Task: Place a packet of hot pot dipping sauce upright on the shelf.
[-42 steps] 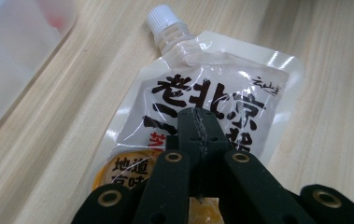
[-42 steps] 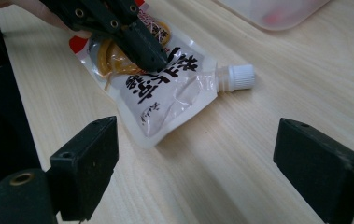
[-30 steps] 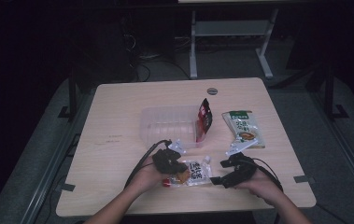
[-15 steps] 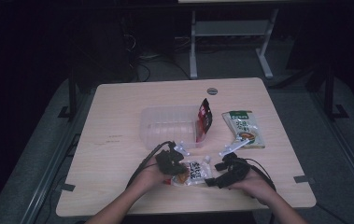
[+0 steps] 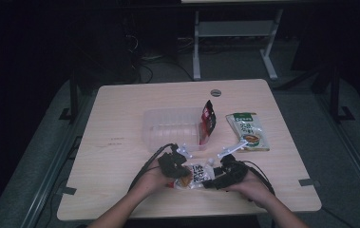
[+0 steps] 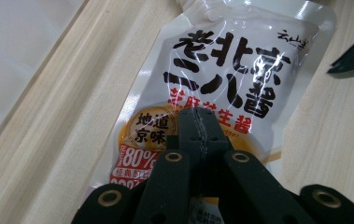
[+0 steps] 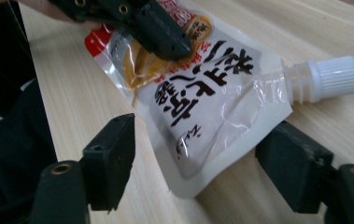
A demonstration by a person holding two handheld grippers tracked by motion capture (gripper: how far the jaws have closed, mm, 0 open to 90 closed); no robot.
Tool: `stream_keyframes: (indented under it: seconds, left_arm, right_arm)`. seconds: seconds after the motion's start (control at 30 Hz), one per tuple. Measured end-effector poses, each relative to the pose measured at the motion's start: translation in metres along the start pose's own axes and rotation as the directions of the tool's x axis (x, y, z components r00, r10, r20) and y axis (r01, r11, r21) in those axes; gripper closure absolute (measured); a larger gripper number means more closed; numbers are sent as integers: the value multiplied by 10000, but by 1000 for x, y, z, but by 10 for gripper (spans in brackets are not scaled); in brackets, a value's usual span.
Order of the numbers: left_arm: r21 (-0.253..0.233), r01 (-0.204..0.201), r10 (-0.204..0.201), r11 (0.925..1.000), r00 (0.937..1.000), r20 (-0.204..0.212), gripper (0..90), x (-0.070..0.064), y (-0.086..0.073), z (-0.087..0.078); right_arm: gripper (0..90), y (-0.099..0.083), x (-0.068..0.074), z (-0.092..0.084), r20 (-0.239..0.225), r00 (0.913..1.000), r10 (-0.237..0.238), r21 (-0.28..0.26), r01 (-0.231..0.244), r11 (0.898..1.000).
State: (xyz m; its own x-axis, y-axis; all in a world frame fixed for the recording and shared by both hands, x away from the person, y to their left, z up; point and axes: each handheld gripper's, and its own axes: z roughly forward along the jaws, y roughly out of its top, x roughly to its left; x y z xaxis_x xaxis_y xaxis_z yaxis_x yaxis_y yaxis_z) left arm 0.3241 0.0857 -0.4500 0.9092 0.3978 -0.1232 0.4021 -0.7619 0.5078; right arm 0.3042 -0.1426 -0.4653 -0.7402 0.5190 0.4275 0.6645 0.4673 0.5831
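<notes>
A white spouted sauce pouch (image 5: 197,175) with black characters lies flat near the table's front edge. My left gripper (image 5: 183,175) is shut on its lower, orange-printed end; in the left gripper view the jaws (image 6: 198,122) meet over the pouch (image 6: 226,60). My right gripper (image 5: 210,182) comes in from the right. In the right gripper view its jaws (image 7: 198,156) straddle the pouch's (image 7: 202,102) upper corner beside the white screw cap (image 7: 334,77). They have just been closing, but the pads stand apart from the pouch. The left gripper (image 7: 163,37) shows beyond, at the pouch's far end.
A clear plastic tray (image 5: 168,128) sits mid-table behind the hands. A red pouch (image 5: 208,121) leans at its right wall, and a green snack packet (image 5: 248,130) lies flat further right. The table's front edge (image 5: 187,211) runs just below the forearms.
My right gripper has shifted left and slightly down toward the pouch, and its jaws have narrowed around the spout end. The left gripper has stayed put on the pouch.
</notes>
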Motion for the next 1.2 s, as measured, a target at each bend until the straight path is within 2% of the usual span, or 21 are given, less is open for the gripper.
stream_keyframes:
  seconds: [0.17,0.2,0.37,0.43,0.5,0.63,0.9,1.07,1.2]
  left_arm:
    - [31,-86,86,10000,10000,25,900,1,-1,-1]
    - [-79,45,-45,10000,10000,32,900,1,-1,0]
    - [-232,179,-177,9996,9998,73,900,0,-2,1]
    - [-275,203,-201,9994,9998,74,900,0,-2,1]
    - [-246,154,-153,9996,9999,79,900,1,-2,0]
    - [-277,176,-173,9995,9998,119,900,1,-3,0]
    - [-416,344,-327,9985,9986,417,899,5,-5,-4]
    - [-519,60,-38,9986,9991,423,898,7,-8,-19]
    - [-694,110,-86,9975,9993,356,898,10,-15,-34]
  right_arm:
    - [397,5,-3,5,-266,9994,241,-84,-243,9997]
    - [421,6,-4,7,-355,9988,348,-122,-352,9993]
    - [551,11,-11,10,-827,9944,657,-197,-675,9975]
    - [621,14,-13,10,-1020,9925,670,-272,-701,9972]
    - [658,16,-12,10,-1018,9928,638,-315,-673,9972]
    - [750,18,-10,10,-949,9951,292,-196,-312,9993]
    - [842,21,-8,11,-976,9952,-99,6,100,9999]
    - [893,22,-5,5,-1137,9927,-395,-163,379,9991]
    - [895,23,-2,-1,-1351,9884,-699,-434,646,9970]
